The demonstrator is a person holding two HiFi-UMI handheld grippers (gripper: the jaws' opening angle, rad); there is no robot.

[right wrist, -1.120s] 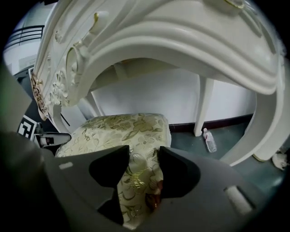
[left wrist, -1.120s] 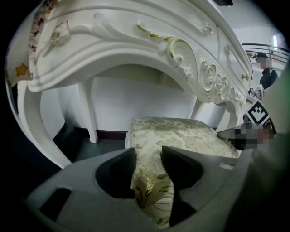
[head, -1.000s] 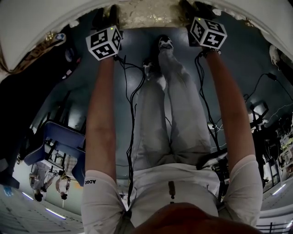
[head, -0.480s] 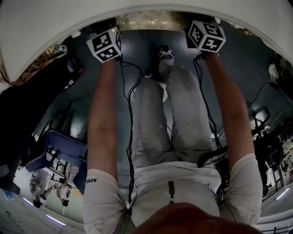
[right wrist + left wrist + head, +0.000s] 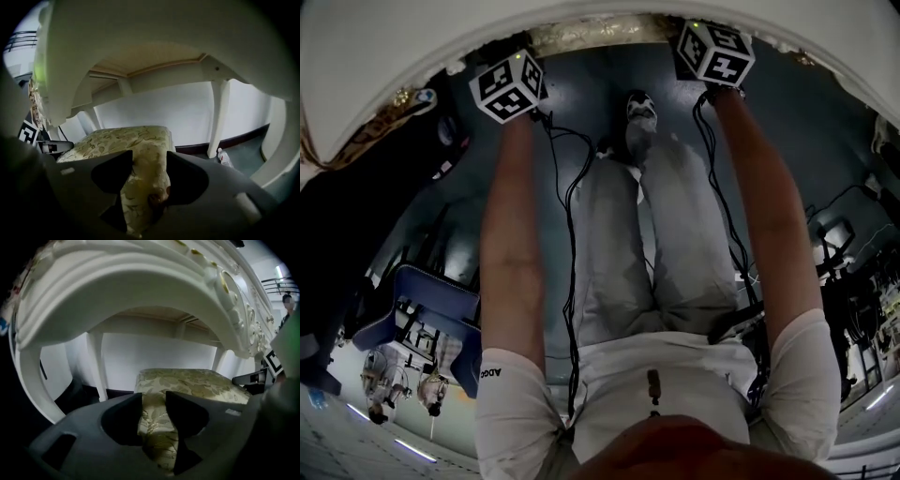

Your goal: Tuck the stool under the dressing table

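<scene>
The stool has a gold floral cushion (image 5: 197,380), and it stands partly beneath the white carved dressing table (image 5: 140,282). My left gripper (image 5: 153,401) is shut on the cushion's near left corner, fabric filling the gap between its jaws. On the near right corner of the cushion (image 5: 122,140) my right gripper (image 5: 149,161) is shut the same way. In the head view only a strip of the stool (image 5: 600,36) shows under the table's edge (image 5: 394,56), between the left marker cube (image 5: 508,86) and the right marker cube (image 5: 714,53). Both grippers' jaws are hidden there.
White table legs stand at the back left (image 5: 96,366) and back right (image 5: 218,117), with a white wall behind. A small bottle (image 5: 220,157) lies on the floor by the right leg. A blue chair (image 5: 431,300) and cables (image 5: 567,216) are behind me on the dark floor.
Both marker cubes have moved up the head view toward the table. The table's edge now covers more of the stool's cushion. My legs have shifted forward a little.
</scene>
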